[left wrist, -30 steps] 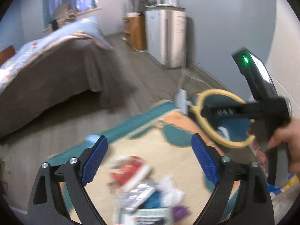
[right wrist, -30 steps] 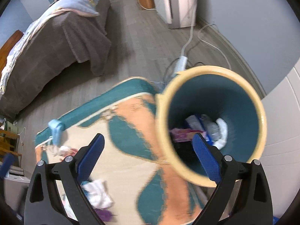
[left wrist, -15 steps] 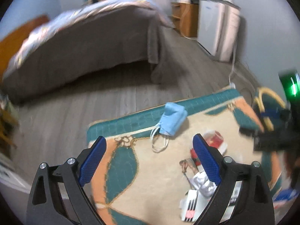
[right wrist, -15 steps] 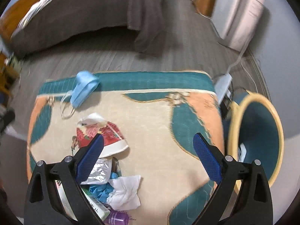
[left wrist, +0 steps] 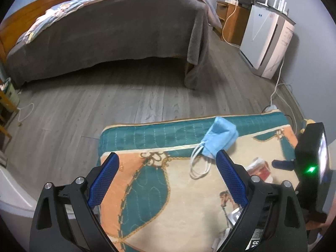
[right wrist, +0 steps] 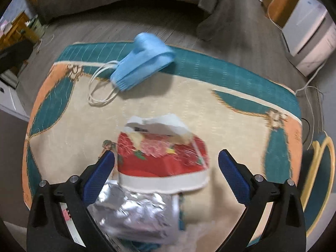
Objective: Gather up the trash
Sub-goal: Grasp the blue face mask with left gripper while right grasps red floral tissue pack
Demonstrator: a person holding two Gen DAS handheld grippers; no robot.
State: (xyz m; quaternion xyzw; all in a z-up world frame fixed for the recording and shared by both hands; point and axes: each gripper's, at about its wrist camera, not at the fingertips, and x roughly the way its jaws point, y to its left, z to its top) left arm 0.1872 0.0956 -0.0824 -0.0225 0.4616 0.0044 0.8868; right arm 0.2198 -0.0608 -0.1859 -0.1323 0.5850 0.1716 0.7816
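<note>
**A:** Where is the trash from the right gripper (right wrist: 166, 170)?

**B:** The red-and-white crumpled paper wrapper (right wrist: 162, 161) lies right between its spread blue fingers (right wrist: 98, 174), both clear of it, nothing held. A wrinkled silver foil pouch (right wrist: 134, 216) sits just under the gripper, nearer the wrist. The folded light-blue face mask with white ear loops (right wrist: 142, 67) lies farther ahead and to the left, on the teal, peach and cream patterned rug (right wrist: 231, 113).

**A:** And the left gripper (left wrist: 167, 178)?

**B:** Released too, empty, with the mask (left wrist: 220, 138) just ahead of its right finger.

**A:** How will the wrapper handle?

**B:** Light and flimsy, I'd judge; it should crush instead of resisting. Pinch across the raised red bulge, not the flat white edge, which could slide out. The teal bin with a yellow rim (right wrist: 323, 172) waits off to the right.
</note>
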